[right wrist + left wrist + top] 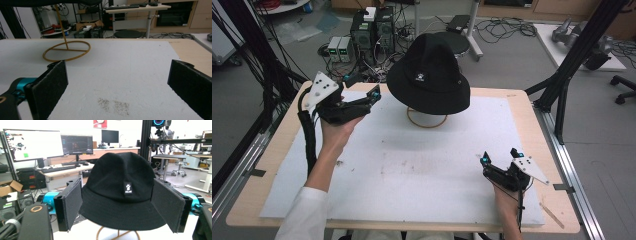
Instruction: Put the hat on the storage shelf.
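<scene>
High view puts the right gripper [500, 156] nearest, low at the near right of the white foam mat [412, 170], its 2 jaws spread wide with nothing between them. Right gripper view confirms that: both black pads [51, 87] frame bare mat and a faint brown smudge [113, 106], and farther off stands the thin yellow wire ring-base stand [66, 51], whose upright rod rises to a dark brim at the top edge.

Farther back on the left, the left gripper [374, 95] is held above the mat, pointing at the black fabric bucket hat [429, 75], which sits on that stand near the table's far middle. Left gripper view gives what the overhead cannot: the hat's small white paw label [128, 188] faces the camera, and the 2 wide-open pads [72, 203] flank the brim. Whether they touch it I can't tell. Beyond are monitors [76, 144] on desks.
</scene>
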Tool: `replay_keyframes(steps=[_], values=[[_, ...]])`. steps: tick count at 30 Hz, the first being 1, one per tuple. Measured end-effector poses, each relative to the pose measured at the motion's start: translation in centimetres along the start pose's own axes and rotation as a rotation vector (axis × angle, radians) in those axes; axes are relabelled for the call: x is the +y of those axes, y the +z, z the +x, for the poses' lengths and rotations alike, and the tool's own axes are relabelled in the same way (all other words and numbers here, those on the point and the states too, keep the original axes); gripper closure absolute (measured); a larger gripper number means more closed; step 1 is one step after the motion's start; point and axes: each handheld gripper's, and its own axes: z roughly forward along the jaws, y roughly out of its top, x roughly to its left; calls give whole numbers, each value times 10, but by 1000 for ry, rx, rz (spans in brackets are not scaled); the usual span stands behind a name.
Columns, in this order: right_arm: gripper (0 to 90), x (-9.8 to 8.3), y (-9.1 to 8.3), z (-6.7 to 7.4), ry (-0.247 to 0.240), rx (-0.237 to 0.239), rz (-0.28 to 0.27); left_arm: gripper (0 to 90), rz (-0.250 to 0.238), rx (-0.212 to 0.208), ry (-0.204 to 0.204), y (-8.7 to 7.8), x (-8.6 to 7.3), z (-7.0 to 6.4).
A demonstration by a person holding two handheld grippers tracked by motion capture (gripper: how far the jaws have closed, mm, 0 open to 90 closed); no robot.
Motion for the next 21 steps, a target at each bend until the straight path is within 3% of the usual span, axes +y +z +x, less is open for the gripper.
replay_keyframes(steps=[7, 21], values=[[19, 0, 0, 1, 4, -1, 6, 256, 2, 19, -34, -20, -10, 6], [19, 0, 0, 2, -2, 1, 8, 245, 11, 101, -62, -56, -36, 23]])
